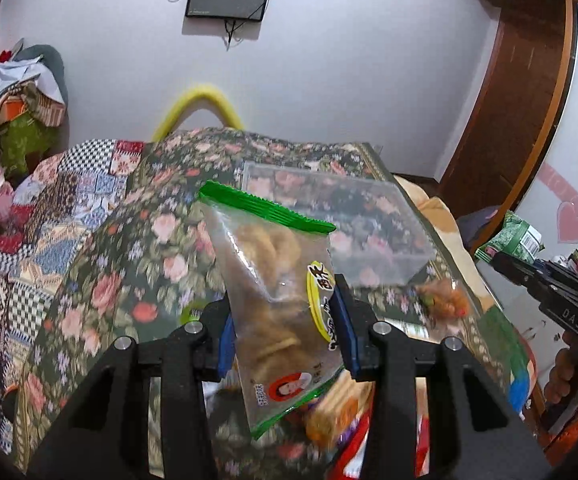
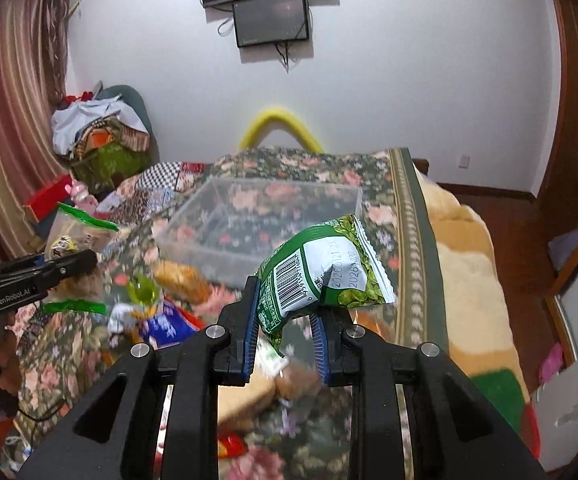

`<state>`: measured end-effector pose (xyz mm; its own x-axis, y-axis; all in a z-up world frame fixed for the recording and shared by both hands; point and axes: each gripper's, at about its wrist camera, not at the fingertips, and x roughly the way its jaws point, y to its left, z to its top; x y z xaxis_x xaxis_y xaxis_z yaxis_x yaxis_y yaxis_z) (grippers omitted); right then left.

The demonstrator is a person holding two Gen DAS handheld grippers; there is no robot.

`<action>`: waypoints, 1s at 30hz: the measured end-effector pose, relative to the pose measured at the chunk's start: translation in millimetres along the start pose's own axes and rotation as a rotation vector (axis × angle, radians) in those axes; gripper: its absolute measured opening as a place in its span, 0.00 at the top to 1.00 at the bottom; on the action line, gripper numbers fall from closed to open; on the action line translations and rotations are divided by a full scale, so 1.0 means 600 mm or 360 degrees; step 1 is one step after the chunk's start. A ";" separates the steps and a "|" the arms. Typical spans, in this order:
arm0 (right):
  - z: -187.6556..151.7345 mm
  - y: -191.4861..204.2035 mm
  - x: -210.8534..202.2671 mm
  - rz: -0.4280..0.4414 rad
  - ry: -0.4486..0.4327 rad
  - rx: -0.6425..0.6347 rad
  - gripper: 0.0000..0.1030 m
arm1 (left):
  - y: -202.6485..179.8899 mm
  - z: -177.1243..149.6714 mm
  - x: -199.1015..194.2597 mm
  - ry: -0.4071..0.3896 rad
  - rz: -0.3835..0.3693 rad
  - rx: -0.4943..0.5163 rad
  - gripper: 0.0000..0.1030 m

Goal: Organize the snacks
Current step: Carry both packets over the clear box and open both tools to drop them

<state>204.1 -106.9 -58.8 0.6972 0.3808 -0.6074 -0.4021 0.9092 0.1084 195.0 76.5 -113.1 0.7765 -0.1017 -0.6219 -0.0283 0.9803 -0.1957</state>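
Note:
My left gripper [image 1: 287, 326] is shut on a clear snack bag with a green top seal [image 1: 273, 280], full of brown fried pieces, held up above the bed. The same bag [image 2: 75, 236] and left gripper [image 2: 65, 266] show at the left of the right wrist view. My right gripper [image 2: 287, 316] is shut on a green and white snack packet [image 2: 321, 276] with a barcode, also lifted. That packet [image 1: 509, 240] and right gripper [image 1: 529, 276] appear at the right of the left wrist view. A clear plastic box [image 2: 265, 220] sits empty on the floral bedspread [image 2: 61, 364] beyond both grippers.
Several loose snacks lie on the spread below the grippers: an orange packet [image 1: 443, 300], a blue packet [image 2: 169, 326], a small green jelly cup [image 2: 143, 292], bread-like packs [image 2: 183, 278]. A pile of clothes [image 2: 101, 128] stands at the far left. A yellow arch [image 2: 281, 128] rises behind the bed.

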 end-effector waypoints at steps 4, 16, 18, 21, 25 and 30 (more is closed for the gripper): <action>0.017 0.005 0.018 0.0016 -0.0039 -0.0001 0.79 | -0.005 0.026 0.022 -0.0010 -0.0023 0.0006 0.59; 0.043 -0.012 0.097 0.0009 -0.0005 0.0036 0.79 | -0.021 0.086 0.116 0.0003 -0.0007 0.0058 0.59; 0.049 -0.019 0.114 -0.0001 0.0021 0.0031 0.79 | -0.024 0.093 0.134 0.0012 0.0001 0.0068 0.59; 0.055 -0.022 0.136 -0.0005 0.0053 0.0024 0.79 | -0.027 0.099 0.158 0.0025 0.0009 0.0084 0.59; 0.062 -0.025 0.171 -0.0007 0.0105 -0.0007 0.79 | -0.026 0.107 0.196 0.0065 0.0020 0.0100 0.59; 0.063 -0.026 0.217 0.0010 0.0215 -0.0033 0.79 | -0.020 0.116 0.242 0.0124 0.0018 0.0092 0.59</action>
<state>323.7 -65.4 -109.6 0.6090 0.3588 -0.7074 -0.4191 0.9027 0.0971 352.0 61.9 -148.6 0.7248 -0.1015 -0.6814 0.0013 0.9893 -0.1459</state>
